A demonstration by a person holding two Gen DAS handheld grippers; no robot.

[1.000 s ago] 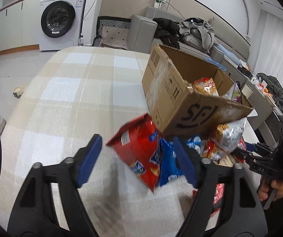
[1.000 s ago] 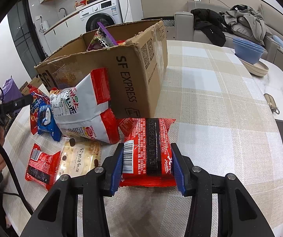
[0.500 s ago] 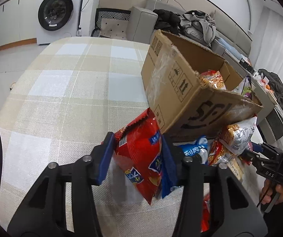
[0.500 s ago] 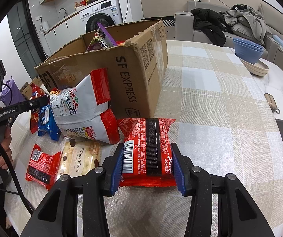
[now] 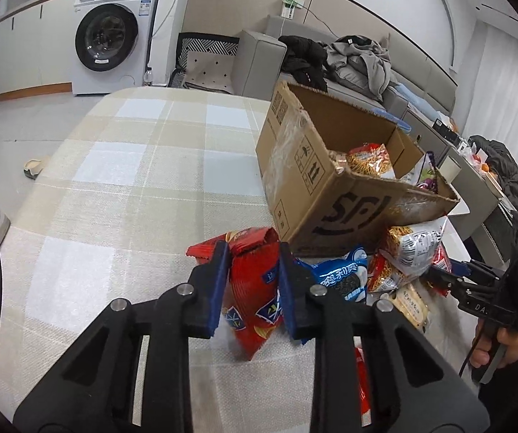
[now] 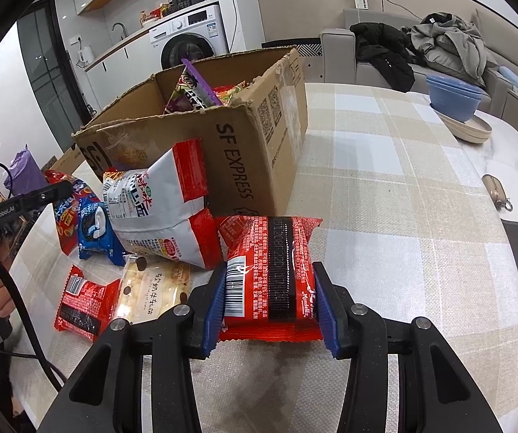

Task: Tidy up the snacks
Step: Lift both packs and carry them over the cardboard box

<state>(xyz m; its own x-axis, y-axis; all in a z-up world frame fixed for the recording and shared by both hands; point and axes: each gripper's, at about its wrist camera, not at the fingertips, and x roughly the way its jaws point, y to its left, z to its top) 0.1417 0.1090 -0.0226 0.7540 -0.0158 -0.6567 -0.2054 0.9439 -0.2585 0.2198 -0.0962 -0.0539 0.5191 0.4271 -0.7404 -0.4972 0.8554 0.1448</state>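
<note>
Left tongs pinch a red crinkly chip bag; right tongs clamp a red foil biscuit packet; beige plaid-clothed desk; white washing machine behind.

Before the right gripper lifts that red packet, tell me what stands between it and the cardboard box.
Nothing visible lies between them. The red packet, held in the right gripper, sits just in front of the cardboard box, whose top is open. Only the box's own front wall must be cleared; the white noodle bag leans to the left, beside the path.
</note>
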